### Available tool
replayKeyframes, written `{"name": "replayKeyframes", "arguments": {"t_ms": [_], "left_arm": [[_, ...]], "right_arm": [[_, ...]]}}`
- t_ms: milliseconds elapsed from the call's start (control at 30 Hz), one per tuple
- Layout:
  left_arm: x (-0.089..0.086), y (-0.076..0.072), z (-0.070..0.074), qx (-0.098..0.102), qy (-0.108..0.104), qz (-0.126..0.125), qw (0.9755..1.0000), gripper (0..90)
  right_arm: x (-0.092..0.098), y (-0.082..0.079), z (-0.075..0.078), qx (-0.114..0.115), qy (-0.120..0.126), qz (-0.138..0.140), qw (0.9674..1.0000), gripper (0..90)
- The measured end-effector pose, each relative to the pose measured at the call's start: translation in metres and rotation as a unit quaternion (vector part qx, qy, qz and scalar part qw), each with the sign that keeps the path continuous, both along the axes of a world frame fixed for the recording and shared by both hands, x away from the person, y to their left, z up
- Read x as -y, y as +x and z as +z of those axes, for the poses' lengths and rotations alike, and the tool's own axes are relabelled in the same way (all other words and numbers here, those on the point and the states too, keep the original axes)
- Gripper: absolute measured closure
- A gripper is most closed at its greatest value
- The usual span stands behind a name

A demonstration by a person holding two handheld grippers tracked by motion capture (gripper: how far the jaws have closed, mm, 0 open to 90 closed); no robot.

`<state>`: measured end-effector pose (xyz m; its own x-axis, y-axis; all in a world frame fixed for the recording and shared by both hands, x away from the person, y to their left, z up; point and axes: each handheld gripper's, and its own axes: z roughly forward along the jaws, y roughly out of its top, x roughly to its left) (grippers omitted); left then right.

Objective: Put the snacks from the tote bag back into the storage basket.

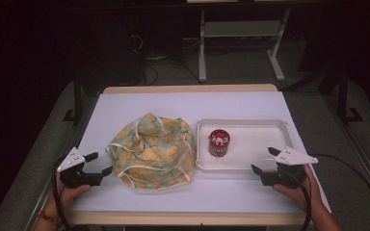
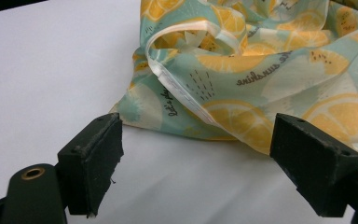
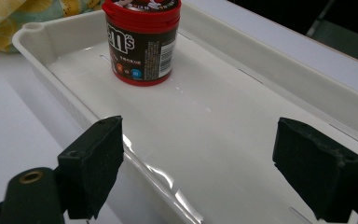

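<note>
Left gripper view showed the left tongs (image 2: 198, 170) wide open and empty, just short of the lemon-print cloth (image 2: 261, 70), whose printed script was mirrored and unreadable. Right gripper view showed the right tongs (image 3: 198, 170) equally open and empty over the white tray (image 3: 270, 79) near the worktop's right edge, facing the red "m&m's" tub (image 3: 141, 42).

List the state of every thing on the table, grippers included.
Bag: crumpled, lying on the table, untouched.
Can: upright in the tray, lid on.
Tray: flat on the table, holding the can.
Left gripper: open, empty.
Right gripper: open, empty.
</note>
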<state>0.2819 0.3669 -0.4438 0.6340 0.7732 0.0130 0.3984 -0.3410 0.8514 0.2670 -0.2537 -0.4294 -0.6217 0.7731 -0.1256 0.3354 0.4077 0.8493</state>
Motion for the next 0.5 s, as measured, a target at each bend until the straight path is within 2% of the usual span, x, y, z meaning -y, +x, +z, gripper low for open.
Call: {"name": "replayKeyframes", "arguments": {"t_ms": [200, 500], "left_arm": [[-0.0001, 0.0007, 0.0008, 0.001, -0.007, 0.004, 1.0, 16.6], [0.0001, 0.0017, 0.0008, -0.001, -0.004, 0.001, 1.0, 16.6]], "right_arm": [[0.0006, 0.0001, 0.0, 0.0, 0.003, 0.001, 1.0, 15.7], [0.0021, -0.0006, 0.0001, -0.001, 0.006, 0.0, 1.0, 15.7]]}}
